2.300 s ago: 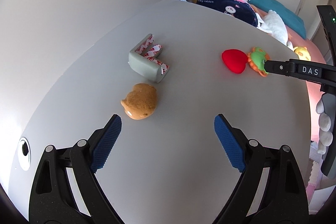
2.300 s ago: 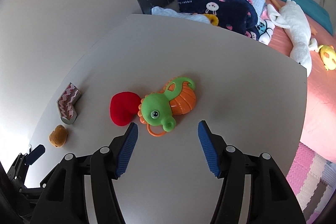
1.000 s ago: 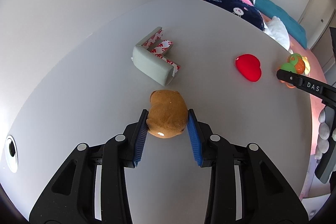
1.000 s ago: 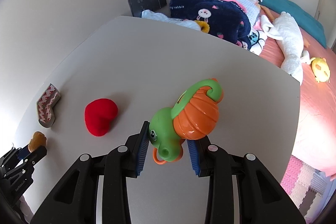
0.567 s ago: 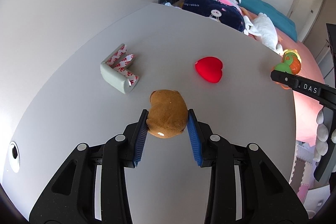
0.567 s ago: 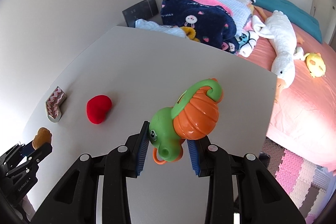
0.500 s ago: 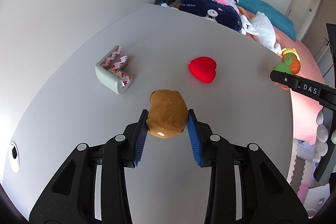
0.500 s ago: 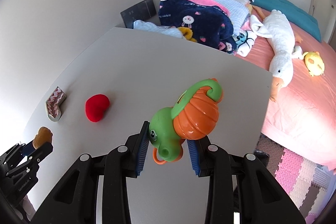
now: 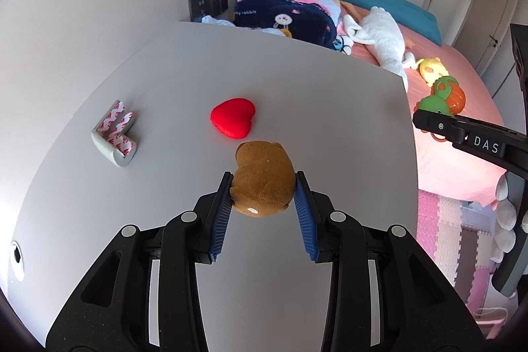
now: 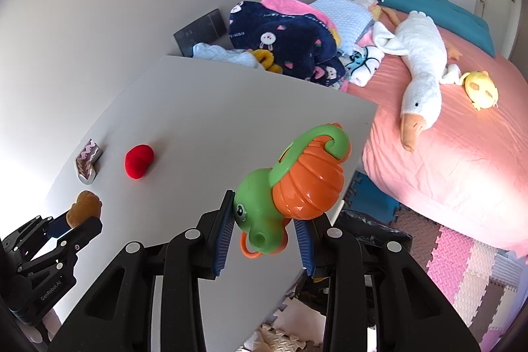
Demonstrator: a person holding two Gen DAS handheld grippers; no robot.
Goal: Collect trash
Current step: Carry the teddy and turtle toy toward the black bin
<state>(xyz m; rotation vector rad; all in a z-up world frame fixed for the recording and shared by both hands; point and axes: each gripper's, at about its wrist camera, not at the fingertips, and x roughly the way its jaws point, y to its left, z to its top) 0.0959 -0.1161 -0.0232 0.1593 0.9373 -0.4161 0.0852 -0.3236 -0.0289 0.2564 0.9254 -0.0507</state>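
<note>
Heart (image 9: pixel 233 117) and foam corner (image 9: pixel 114 137) lie on table (image 9: pixel 297 81).

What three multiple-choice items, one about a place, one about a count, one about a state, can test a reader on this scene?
1. Where does the red heart lie?
A. on the grey table
B. on the pink bed
C. on the floor mats

2. How many things lie loose on the table?
A. one
B. two
C. four

3. What does the right tool hold?
A. nothing
B. the brown plush
C. the green and orange toy

Answers:
1. A, the heart rests on the tabletop beside the grey corner guard.
2. B, only the heart and the corner guard lie there.
3. C, the blue pads press the toy's green head; the left tool grips the plush.
</note>
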